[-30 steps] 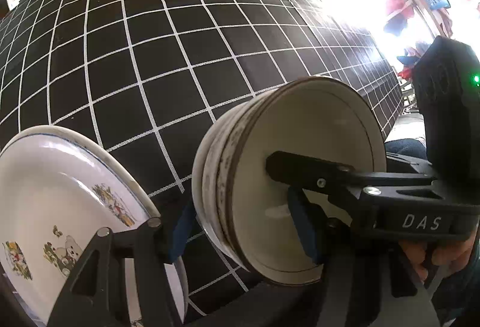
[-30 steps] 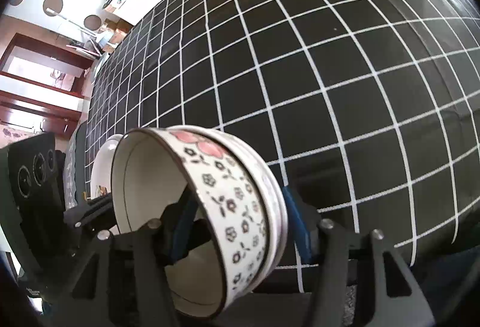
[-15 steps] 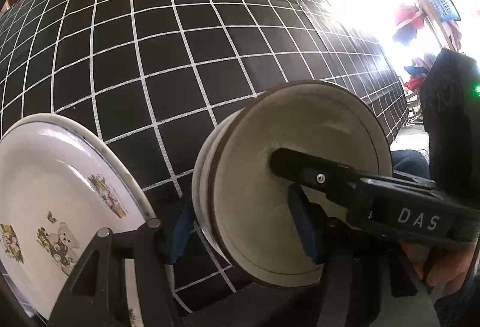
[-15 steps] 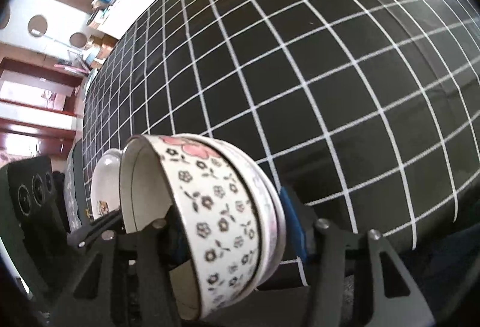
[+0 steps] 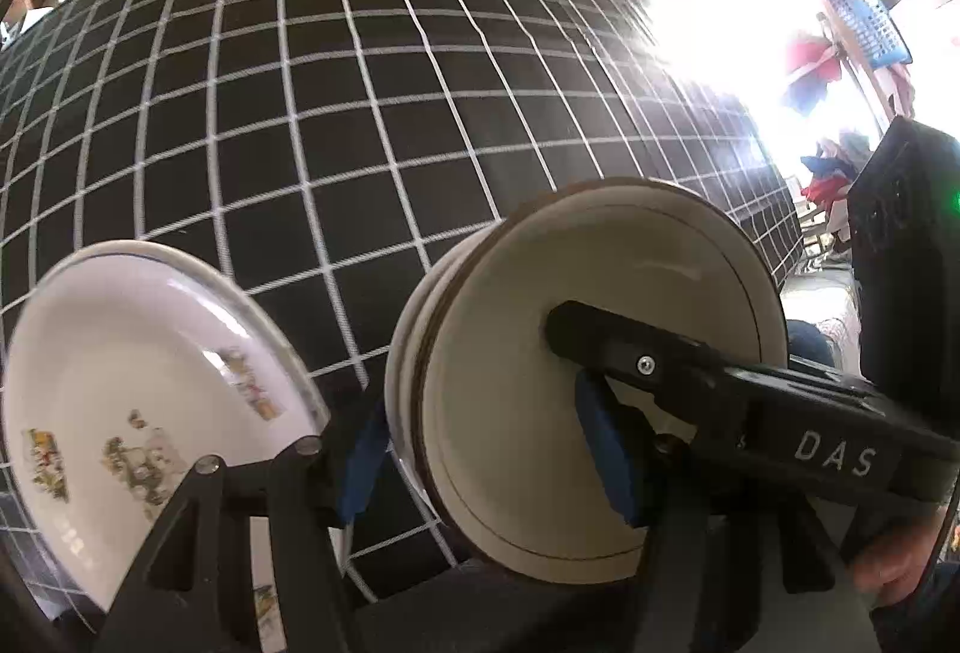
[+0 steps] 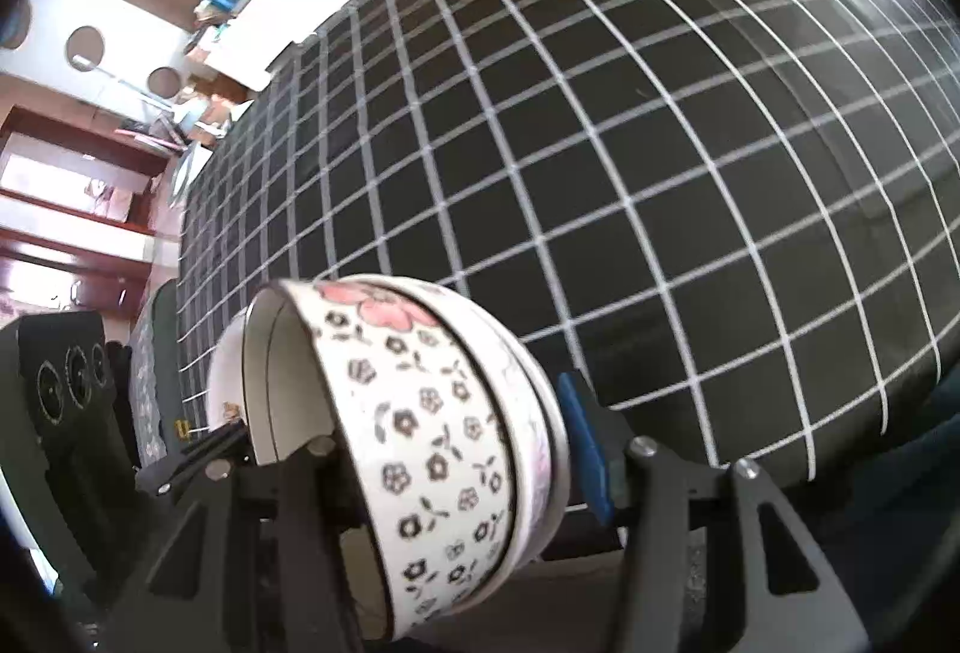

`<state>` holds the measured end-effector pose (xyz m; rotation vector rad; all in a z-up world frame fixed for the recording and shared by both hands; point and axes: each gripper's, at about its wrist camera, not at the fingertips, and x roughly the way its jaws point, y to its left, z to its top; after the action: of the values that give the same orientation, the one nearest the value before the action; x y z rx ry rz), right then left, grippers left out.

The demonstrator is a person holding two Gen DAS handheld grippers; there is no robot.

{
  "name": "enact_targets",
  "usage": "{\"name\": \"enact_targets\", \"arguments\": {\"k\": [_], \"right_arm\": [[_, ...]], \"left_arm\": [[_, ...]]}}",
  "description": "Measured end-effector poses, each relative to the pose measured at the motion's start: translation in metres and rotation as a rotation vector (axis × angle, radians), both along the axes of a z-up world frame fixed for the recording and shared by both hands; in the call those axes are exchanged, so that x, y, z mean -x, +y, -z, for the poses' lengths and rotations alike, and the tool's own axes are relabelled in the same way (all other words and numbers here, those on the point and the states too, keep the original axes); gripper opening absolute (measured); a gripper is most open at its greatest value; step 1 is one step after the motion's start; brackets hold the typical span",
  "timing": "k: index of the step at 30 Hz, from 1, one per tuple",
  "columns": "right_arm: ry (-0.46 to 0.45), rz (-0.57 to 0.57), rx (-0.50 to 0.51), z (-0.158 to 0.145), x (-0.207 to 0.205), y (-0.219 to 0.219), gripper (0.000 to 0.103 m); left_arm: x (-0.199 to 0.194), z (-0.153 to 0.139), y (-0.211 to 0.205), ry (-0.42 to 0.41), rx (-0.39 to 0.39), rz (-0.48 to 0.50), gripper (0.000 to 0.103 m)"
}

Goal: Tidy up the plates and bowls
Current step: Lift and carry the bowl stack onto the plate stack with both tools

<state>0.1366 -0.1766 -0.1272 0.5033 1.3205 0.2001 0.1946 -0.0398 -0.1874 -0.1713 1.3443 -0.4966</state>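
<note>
Honestly the sketchy part here is that both claws seem to be pinching the same stack of bowls at once, so if the two hands drift apart or twist differently, my guess is the nested bowls slide against each other and one pops loose. The right gripper is clamped across the stack, one finger tucked inside the flowered bowl and the blue pad pressing on the outermost rim, with the stack sitting tipped on its side right between the fingers. From the other camera the left gripper is closed on the stack too, blue pads either side of the rims, and the right claw's finger reaches deep into the cream inside of the bowl. It's all rim grip on glazed ceramic, so I'd say a quick swing could make it slip. Just to the left of the left claw there's a white cartoon plate, tilted up, its rim touching or just beside the left finger; can't tell what holds it, but it could get clipped. Everything hangs over the near edge of the black grid tablecloth, so a drop might miss the table.
</note>
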Motion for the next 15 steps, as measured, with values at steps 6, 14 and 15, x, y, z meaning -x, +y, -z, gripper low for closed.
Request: {"name": "enact_targets", "arguments": {"k": [6,14,15], "right_arm": [[0.001,-0.062,-0.023,-0.017,-0.005,0.033,0.056],[-0.008,-0.189,-0.039,-0.025,-0.017,0.098,0.056],[-0.006,-0.204,-0.037,-0.024,-0.020,0.107,0.056]], "left_arm": [[0.004,-0.025,0.027,-0.031,-0.016,-0.052,0.058],[0.002,-0.044,0.092,-0.037,-0.038,-0.197,0.058],[0.000,-0.045,0.102,-0.036,-0.039,-0.212,0.058]]}}
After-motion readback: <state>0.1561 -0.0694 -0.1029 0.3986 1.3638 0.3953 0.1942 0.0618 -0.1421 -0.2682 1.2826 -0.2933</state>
